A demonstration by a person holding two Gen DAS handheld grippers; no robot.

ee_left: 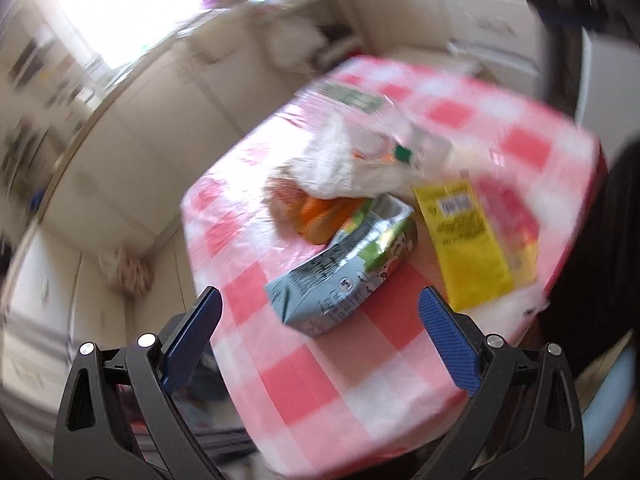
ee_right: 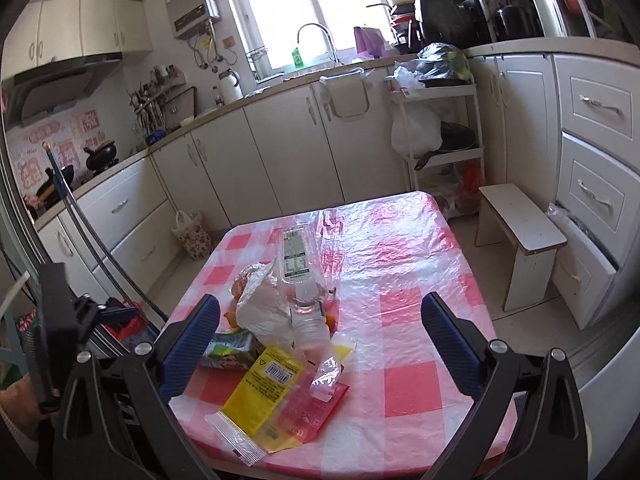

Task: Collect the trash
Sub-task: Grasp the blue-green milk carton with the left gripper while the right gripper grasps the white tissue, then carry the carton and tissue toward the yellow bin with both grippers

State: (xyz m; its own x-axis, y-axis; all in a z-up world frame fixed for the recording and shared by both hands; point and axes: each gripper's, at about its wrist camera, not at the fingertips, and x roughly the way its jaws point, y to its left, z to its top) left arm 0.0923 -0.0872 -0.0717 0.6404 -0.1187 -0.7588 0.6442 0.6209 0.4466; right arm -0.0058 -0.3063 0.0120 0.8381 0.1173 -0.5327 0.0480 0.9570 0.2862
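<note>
A pile of trash lies on the pink-checked table (ee_right: 412,264). In the right wrist view a clear plastic bottle (ee_right: 298,276) lies on a white plastic bag (ee_right: 260,312), with a yellow wrapper (ee_right: 260,392) and a red wrapper (ee_right: 316,412) nearer me. A crushed drink carton (ee_left: 344,268) lies just ahead of my left gripper (ee_left: 320,320), which is open and empty above the table's near part. The yellow wrapper (ee_left: 468,240), white bag (ee_left: 340,160) and an orange piece (ee_left: 324,216) lie beyond it. My right gripper (ee_right: 320,336) is open, holding nothing, hovering over the pile.
The left wrist view is motion-blurred. White cabinets (ee_right: 288,152) line the kitchen walls. A small white stool (ee_right: 520,236) stands right of the table, a rack (ee_right: 440,120) with bags behind it, a patterned basket (ee_right: 192,236) on the floor at left. The left gripper's handle (ee_right: 60,320) shows at left.
</note>
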